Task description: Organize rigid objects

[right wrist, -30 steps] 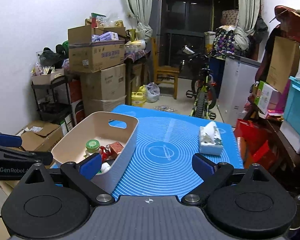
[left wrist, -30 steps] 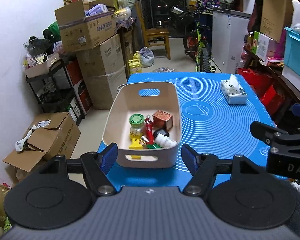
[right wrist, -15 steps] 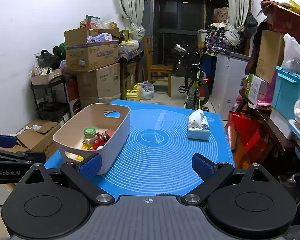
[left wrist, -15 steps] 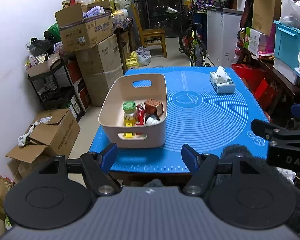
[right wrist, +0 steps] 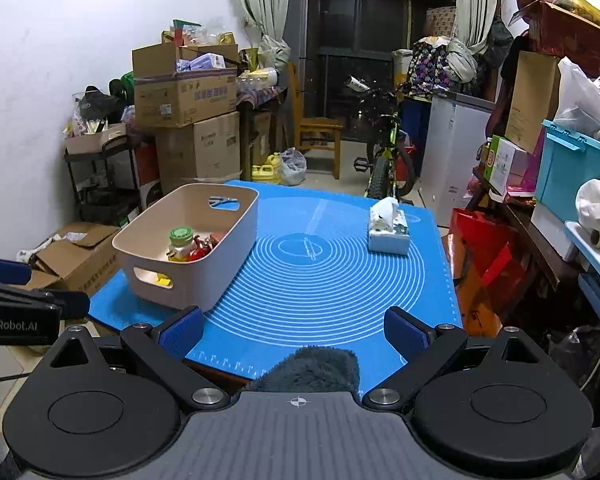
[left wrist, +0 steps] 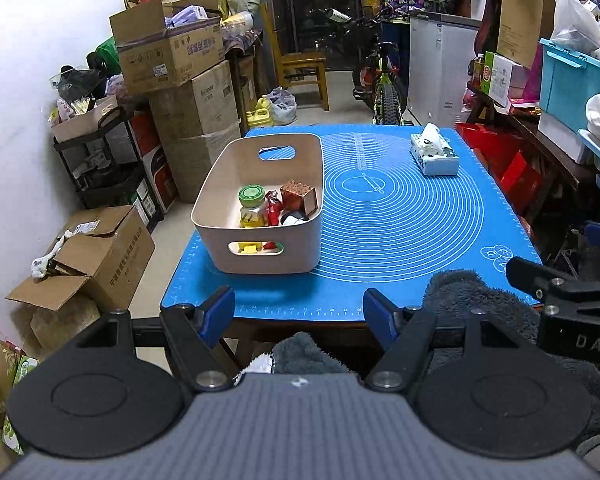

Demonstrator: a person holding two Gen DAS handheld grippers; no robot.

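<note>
1 bin; 1 tissue box

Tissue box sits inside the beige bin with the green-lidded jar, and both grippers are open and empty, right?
Not quite. The tissue box stands on the blue mat, apart from the beige bin, as the left wrist view shows. The green-lidded jar is in the bin, and the left gripper and right gripper are open and empty.
</note>
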